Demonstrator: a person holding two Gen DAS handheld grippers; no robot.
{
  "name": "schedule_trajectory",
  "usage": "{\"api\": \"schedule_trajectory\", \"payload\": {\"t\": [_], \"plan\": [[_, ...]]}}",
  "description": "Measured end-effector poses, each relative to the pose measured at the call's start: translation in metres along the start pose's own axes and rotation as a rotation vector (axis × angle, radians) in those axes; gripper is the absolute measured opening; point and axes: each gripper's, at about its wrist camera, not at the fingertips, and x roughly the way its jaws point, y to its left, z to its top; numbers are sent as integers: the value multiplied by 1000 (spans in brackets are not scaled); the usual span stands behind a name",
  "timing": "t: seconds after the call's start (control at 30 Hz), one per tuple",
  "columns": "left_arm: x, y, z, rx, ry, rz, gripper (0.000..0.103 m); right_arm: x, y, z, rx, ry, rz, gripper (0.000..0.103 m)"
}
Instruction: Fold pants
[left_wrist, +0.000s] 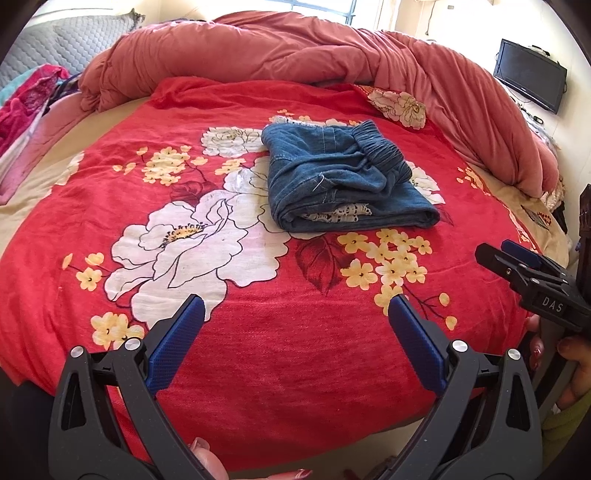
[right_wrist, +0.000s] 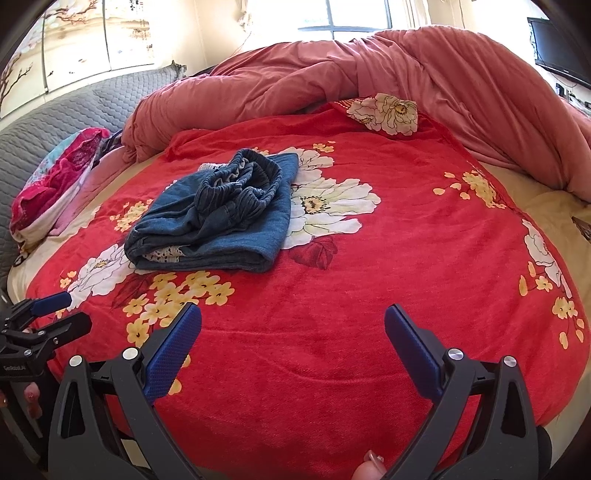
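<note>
The blue denim pants (left_wrist: 343, 177) lie folded into a compact bundle on the red floral blanket (left_wrist: 258, 332), elastic waistband on top and white lace showing at the near edge. My left gripper (left_wrist: 295, 306) hovers open over the blanket, well short of the pants, with nothing between its blue pads. In the right wrist view the pants (right_wrist: 221, 214) sit left of centre, and my right gripper (right_wrist: 293, 314) is likewise open and empty, back from them. Each gripper shows in the other's view: the right gripper (left_wrist: 498, 251) at the right edge, the left gripper (right_wrist: 72, 310) at the left edge.
A bunched salmon comforter (left_wrist: 295, 51) curves along the far and right sides of the bed. Pink and red clothes (left_wrist: 26, 107) are piled at the left by a grey quilted headboard (right_wrist: 74, 107). A dark screen (left_wrist: 530, 74) hangs on the right wall.
</note>
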Motion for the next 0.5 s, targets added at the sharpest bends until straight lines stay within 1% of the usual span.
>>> {"api": "schedule_trajectory", "payload": {"t": [0.17, 0.23, 0.3, 0.33, 0.4, 0.47, 0.5], "plan": [[10, 7, 5, -5, 46, 42, 93, 5, -13, 6, 25, 20, -22, 98], [11, 16, 11, -28, 43, 40, 93, 9, -27, 12, 48, 33, -55, 98], [9, 32, 21, -72, 20, 42, 93, 12, -46, 18, 82, 44, -86, 98], [9, 45, 30, -98, 5, 62, 93, 14, -58, 23, 107, 48, -103, 98], [14, 73, 50, -147, 6, 120, 93, 15, -93, 36, 175, 43, -169, 98], [33, 117, 78, -185, 45, 232, 93, 22, -127, 48, 224, 60, -232, 98], [42, 137, 90, -207, 63, 288, 93, 25, -148, 56, 252, 64, -281, 98]]}}
